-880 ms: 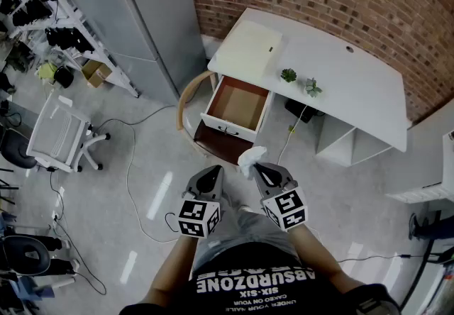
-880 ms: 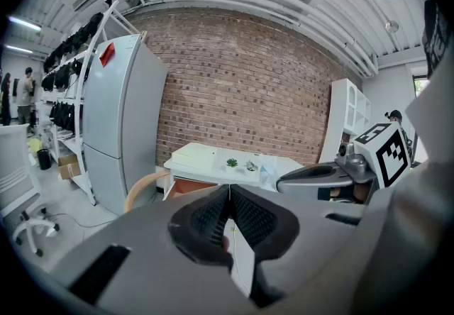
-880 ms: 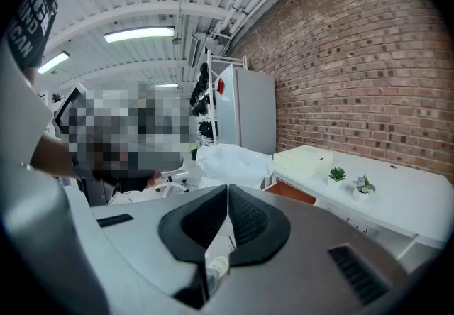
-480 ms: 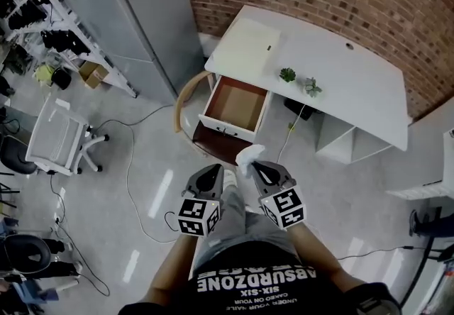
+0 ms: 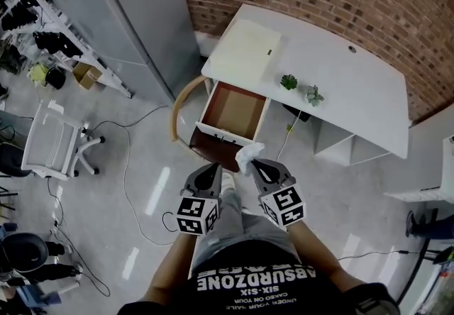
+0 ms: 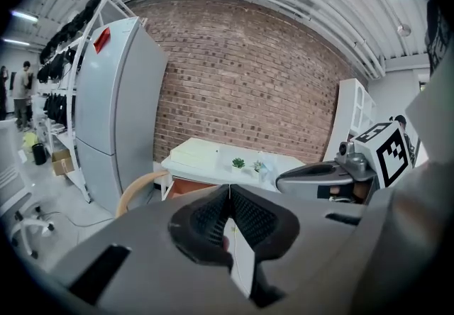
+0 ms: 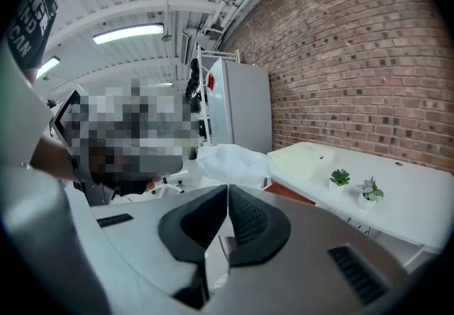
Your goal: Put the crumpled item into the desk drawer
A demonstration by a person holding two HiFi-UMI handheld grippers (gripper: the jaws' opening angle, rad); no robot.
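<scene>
Brick wall backed the white surface [image 5: 340, 86], whose drawer [image 5: 225, 137] stood open with its brown floor bare. The crumpled item [image 5: 250, 156], white and filmy, sat at the tips of the right gripper [image 5: 254, 166]. Its jaws were closed on a fold of it, and the bulk puffed out past the tips toward the drawer, near but not yet over it. The left gripper [image 5: 213, 170] hung just beside, jaws together on nothing. Doing this step well probably called for a firm pinch and a path clear of the wooden chair [image 5: 176, 106] beside the drawer. The item likely needed lowering inside the drawer walls before release, being light enough to drift or catch on the front rim.
</scene>
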